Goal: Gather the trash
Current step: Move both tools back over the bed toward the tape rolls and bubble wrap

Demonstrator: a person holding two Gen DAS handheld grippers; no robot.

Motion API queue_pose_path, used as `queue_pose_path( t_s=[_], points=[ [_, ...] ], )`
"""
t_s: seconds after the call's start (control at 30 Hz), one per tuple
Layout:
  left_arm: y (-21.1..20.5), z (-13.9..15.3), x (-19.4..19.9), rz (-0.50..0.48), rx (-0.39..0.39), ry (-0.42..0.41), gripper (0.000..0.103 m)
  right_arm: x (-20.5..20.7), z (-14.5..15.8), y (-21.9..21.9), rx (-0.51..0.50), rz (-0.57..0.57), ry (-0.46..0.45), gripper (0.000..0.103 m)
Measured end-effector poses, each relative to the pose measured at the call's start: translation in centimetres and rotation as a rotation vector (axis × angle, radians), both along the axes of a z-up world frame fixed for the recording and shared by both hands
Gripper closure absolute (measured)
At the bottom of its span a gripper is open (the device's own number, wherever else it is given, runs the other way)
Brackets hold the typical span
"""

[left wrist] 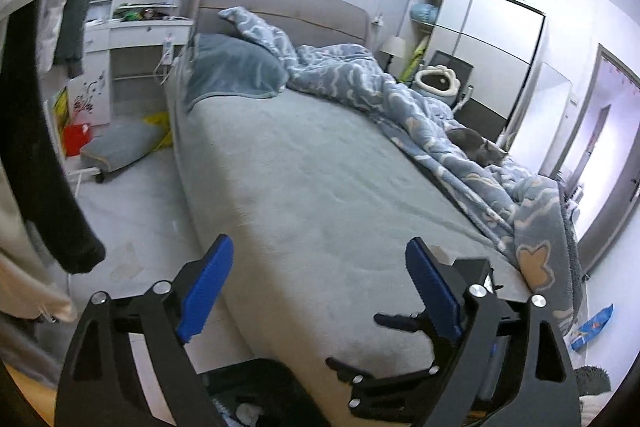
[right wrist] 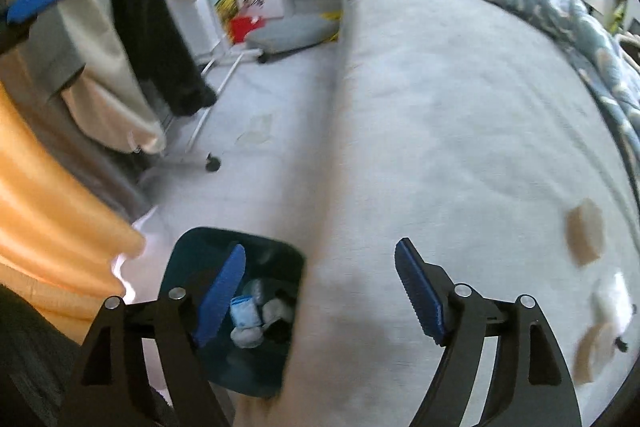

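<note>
Left gripper (left wrist: 320, 291): jaws wide apart, nothing between the blue pads; it is aimed along the length of the bed (left wrist: 320, 179), whose grey sheet fills the centre of the left wrist view. Right gripper (right wrist: 320, 295): jaws likewise spread, with no object between them; it points steeply down at the near corner of the bed. In the right wrist view, the trash bin (right wrist: 200, 247) stands on the floor at 7 o'clock, against the side of the bed, partly behind the left-hand pad. Crumpled white and blue trash (right wrist: 250, 319) lies inside it. Loose items remain on the sheet at 4 o'clock in the same view: a tan scrap (right wrist: 585, 235), a white piece (right wrist: 612, 301) and a second tan piece (right wrist: 592, 351), all blurred. In the left wrist view, a blue patterned duvet (left wrist: 400, 91) is bunched along the bed from 12 to 3 o'clock, and a blue wrapper (left wrist: 592, 327) lies on the floor at 4 o'clock. Hanging clothes (left wrist: 36, 107) occupy 9 o'clock.
</note>
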State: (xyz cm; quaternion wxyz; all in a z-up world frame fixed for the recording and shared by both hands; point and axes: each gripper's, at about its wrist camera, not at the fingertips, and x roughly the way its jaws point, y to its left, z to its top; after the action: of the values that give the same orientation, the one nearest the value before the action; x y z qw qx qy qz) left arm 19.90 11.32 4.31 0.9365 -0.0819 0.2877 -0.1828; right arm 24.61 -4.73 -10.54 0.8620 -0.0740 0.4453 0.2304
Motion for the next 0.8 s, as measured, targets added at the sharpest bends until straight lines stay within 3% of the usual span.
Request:
queue_pose_path(
  t_s=[0.2, 0.43, 0.8],
  points=[
    [-3.2, 0.1, 0.5, -0.048, 0.006, -0.011, 0.009, 1.3, 2.1, -5.7, -0.015, -0.080, -0.068, 0.020],
    [-6.8, -0.4, 1.0, -0.093, 0.029, -0.013, 0.008, 1.5, 3.0, -11.3, 0.005, -0.150, -0.088, 0.020],
    [-11.4, -2.4, 1.8, -0.146, 0.089, 0.005, 0.007, 2.1, 2.5, -17.3, 0.002, -0.187, -0.079, 0.020]
  ],
)
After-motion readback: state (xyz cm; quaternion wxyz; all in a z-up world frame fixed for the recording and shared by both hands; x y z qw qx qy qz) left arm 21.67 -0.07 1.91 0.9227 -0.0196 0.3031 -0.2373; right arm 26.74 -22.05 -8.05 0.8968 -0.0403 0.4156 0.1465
